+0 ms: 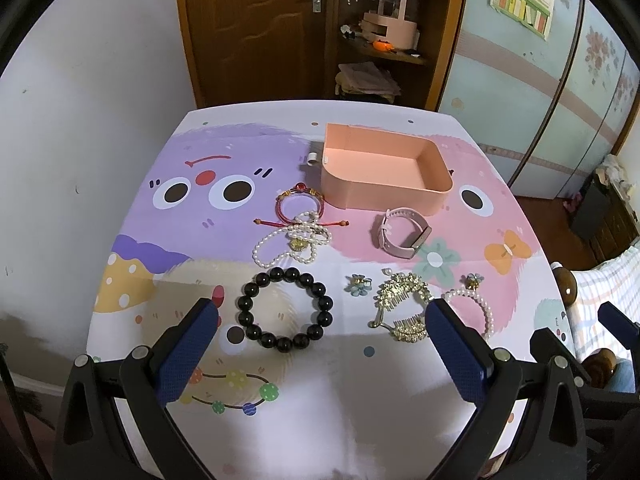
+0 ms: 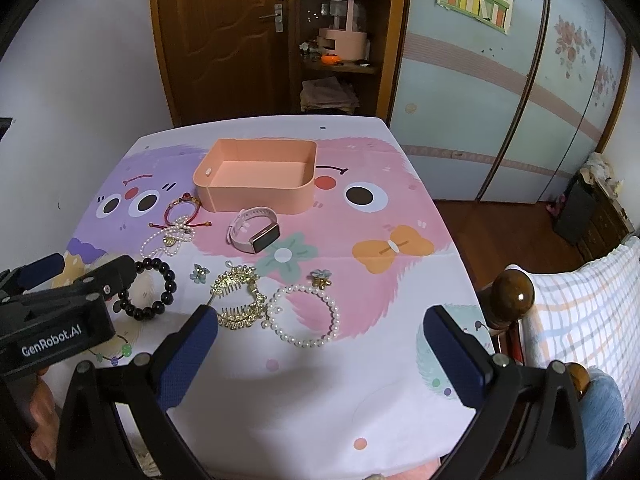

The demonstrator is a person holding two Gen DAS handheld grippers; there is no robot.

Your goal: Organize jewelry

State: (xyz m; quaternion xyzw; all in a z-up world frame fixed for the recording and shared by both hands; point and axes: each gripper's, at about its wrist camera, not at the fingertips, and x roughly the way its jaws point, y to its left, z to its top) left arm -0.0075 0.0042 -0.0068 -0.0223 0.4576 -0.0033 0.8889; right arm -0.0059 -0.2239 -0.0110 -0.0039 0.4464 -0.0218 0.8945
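An empty pink box (image 1: 384,168) (image 2: 256,178) stands at the back of the table. In front of it lie a red cord bracelet (image 1: 298,200), a pearl necklace (image 1: 292,242), a pink watch (image 1: 402,234) (image 2: 254,230), a black bead bracelet (image 1: 285,308) (image 2: 150,290), a gold hair comb (image 1: 402,306) (image 2: 238,298), a pearl bracelet (image 1: 474,308) (image 2: 306,316) and a small blue flower clip (image 1: 358,283) (image 2: 199,273). My left gripper (image 1: 322,316) is open above the black bracelet. My right gripper (image 2: 320,322) is open above the pearl bracelet.
The table has a cartoon cloth (image 1: 240,152). A white wall (image 1: 80,140) is at the left. A brown door (image 1: 256,28) and a shelf (image 1: 384,32) stand behind. A bed with a wooden post (image 2: 514,292) is at the right.
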